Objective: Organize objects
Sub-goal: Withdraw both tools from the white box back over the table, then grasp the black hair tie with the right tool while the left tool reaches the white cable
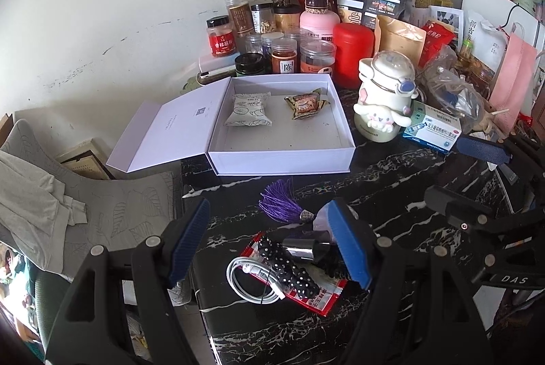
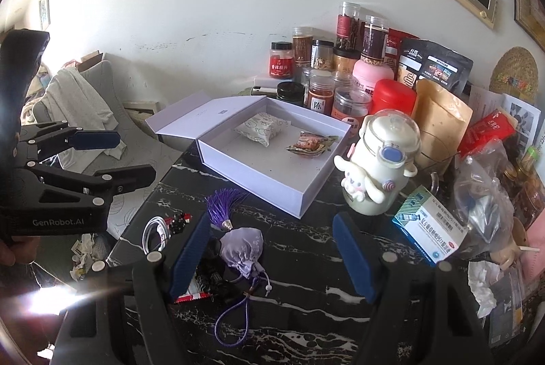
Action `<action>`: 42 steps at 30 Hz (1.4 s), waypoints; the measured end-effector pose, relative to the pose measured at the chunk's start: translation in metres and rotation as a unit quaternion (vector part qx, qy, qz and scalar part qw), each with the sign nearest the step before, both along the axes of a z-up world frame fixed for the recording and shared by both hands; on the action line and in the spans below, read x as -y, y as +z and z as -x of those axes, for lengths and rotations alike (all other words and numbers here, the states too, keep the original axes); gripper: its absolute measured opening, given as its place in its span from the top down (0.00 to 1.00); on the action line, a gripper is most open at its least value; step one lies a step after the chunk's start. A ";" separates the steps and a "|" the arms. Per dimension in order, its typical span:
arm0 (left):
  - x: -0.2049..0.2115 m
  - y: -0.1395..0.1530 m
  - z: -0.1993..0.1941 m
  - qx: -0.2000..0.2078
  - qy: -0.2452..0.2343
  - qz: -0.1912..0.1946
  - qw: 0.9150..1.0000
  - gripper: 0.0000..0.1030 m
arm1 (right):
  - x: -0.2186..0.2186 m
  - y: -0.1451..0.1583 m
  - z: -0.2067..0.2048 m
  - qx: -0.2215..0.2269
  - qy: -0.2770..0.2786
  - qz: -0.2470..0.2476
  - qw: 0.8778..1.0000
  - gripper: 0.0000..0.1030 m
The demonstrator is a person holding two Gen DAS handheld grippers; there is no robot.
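- Your left gripper has its jaws spread wide with nothing pressed between the blue pads; it hangs over the black marble table.
- Between those left fingers lie a coiled white cable, a black polka-dot strip and a red-and-white sachet under both of them, all touching one another.
- A shiny metal cap sits just inside the right-hand finger of that pair, close to its pad; whether it touches the pad you cannot tell.
- Just beyond the left fingertips is the purple tassel, and further ahead the open white box, lid folded out to the left.
- Inside the box a pale patterned packet lies to the left and a gold-brown wrapped snack to the right, apart from each other.
- Your right gripper is likewise spread open and empty above the table.
- The lilac drawstring pouch lies between the right fingers, nearer the left-hand one, with its cord loop trailing back toward you.
- Past the right-hand finger of that gripper stand the cream cartoon bottle and, beside it, the blue-and-white medicine carton.
- Jars and pouches crowd the far side behind the box, against the wall.
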State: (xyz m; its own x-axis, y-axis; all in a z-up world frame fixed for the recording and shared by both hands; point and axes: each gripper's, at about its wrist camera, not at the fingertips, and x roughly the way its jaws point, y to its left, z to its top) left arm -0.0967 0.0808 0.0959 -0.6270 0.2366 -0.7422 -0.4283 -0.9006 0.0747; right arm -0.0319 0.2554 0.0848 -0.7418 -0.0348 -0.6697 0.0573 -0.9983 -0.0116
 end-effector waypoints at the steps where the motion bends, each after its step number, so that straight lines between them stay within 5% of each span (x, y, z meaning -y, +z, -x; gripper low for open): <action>1: 0.000 -0.003 -0.001 0.001 -0.002 0.002 1.000 0.31 | 0.000 -0.002 -0.001 0.002 0.002 0.000 1.000 0.27; 42: 0.049 -0.163 -0.002 0.112 0.025 -0.021 0.993 0.31 | 0.028 -0.118 0.008 0.104 0.090 0.055 0.989 0.27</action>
